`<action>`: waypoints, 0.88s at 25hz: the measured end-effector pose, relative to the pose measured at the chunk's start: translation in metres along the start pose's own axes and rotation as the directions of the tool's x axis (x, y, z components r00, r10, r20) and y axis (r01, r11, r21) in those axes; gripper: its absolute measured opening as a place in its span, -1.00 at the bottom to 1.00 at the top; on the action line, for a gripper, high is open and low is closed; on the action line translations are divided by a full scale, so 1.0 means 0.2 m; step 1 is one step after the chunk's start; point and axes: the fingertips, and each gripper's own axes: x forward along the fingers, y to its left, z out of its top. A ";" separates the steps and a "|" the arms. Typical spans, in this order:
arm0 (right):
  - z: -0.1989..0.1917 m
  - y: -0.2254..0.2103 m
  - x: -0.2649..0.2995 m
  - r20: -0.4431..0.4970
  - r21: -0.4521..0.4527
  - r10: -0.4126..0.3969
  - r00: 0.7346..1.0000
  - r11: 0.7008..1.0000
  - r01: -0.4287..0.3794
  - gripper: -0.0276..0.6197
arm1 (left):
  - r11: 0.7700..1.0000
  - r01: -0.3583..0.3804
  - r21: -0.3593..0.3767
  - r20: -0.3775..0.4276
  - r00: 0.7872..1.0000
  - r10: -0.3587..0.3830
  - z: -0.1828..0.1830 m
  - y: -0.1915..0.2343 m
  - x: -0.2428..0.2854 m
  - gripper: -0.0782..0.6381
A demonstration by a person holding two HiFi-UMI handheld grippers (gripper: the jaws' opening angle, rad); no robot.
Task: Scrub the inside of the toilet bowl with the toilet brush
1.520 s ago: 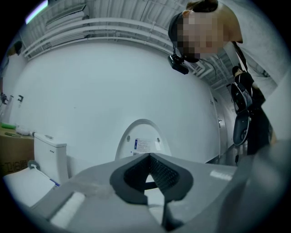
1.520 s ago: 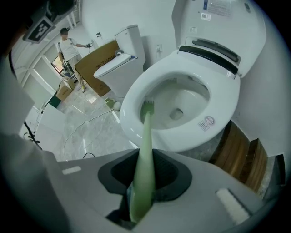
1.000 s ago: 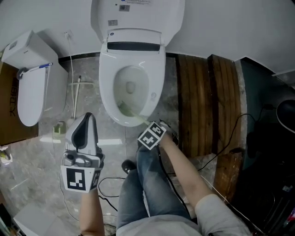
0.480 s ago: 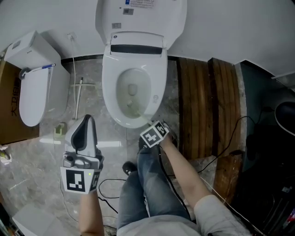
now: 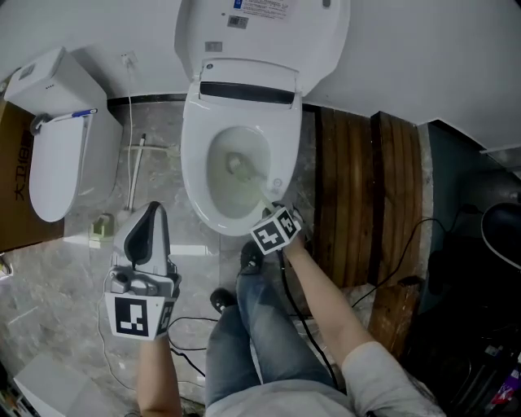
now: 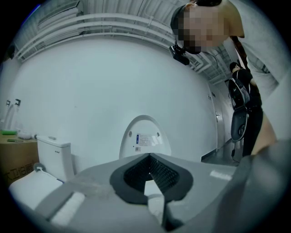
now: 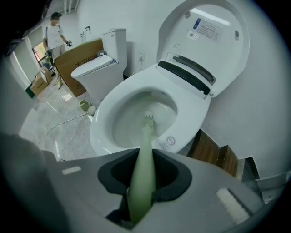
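Brush work at the bowl: the right gripper (image 5: 270, 213) sits at the lower right rim of the toilet bowl (image 5: 194, 175), its jaws clamped on the pale green handle of the toilet brush (image 5: 248, 181). In the right gripper view the handle (image 7: 144, 145) runs straight out between the jaws and down inside the bowl (image 7: 102, 123), with the whitish brush head resting against the inner wall near the drain.

Over at lower left of the head view, the left gripper (image 5: 153, 210) is held above the marble floor, well apart from the toilet. Its jaws are pressed together with nothing between them, as the left gripper view confirms (image 6: 150, 175).

Writing is scarce. The raised lid (image 5: 269, 24) carries a label (image 7: 207, 28) with a blue header, its print too small to read. A round sticker (image 7: 169, 142) sits on the seat rim, also illegible.

A second toilet (image 5: 53, 163) stands at upper left beside a cardboard box (image 5: 12, 195). Wooden planks (image 5: 350, 195) lie right of the bowl.
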 end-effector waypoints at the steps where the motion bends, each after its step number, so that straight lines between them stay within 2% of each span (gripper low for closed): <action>1: 0.02 -0.02 0.01 0.001 -0.011 -0.009 1.000 1.000 0.009 -0.65 | 1.000 0.002 -0.004 0.002 1.000 -0.002 0.00 0.01 0.02 -0.78; 3: 0.08 -0.06 0.03 0.001 -0.032 -0.027 1.000 0.999 0.027 -0.65 | 1.000 0.016 -0.015 0.015 1.000 -0.015 0.01 0.01 0.08 -0.78; 6: 0.15 -0.13 0.06 0.001 -0.069 -0.055 0.998 0.996 0.055 -0.65 | 0.999 0.026 0.031 -0.020 0.999 -0.026 -0.02 0.04 0.14 -0.78; 8: 0.20 -0.18 0.08 0.002 -0.108 -0.080 0.997 0.991 0.080 -0.65 | 0.999 0.030 0.036 -0.037 0.999 -0.028 -0.04 0.05 0.18 -0.78; 14: 0.35 -0.33 0.16 0.007 -0.235 -0.151 0.988 0.961 0.148 -0.65 | 1.000 0.006 0.024 -0.038 0.999 -0.005 -0.05 0.10 0.30 -0.78; 16: 0.38 -0.37 0.18 0.005 -0.280 -0.172 0.985 0.945 0.166 -0.65 | 1.000 -0.006 0.021 -0.035 0.999 0.007 -0.05 0.11 0.32 -0.78; 22: 0.49 -0.44 0.24 0.027 -0.430 -0.243 0.970 0.873 0.231 -0.65 | 0.999 -0.035 0.002 -0.039 0.999 0.036 -0.08 0.14 0.37 -0.78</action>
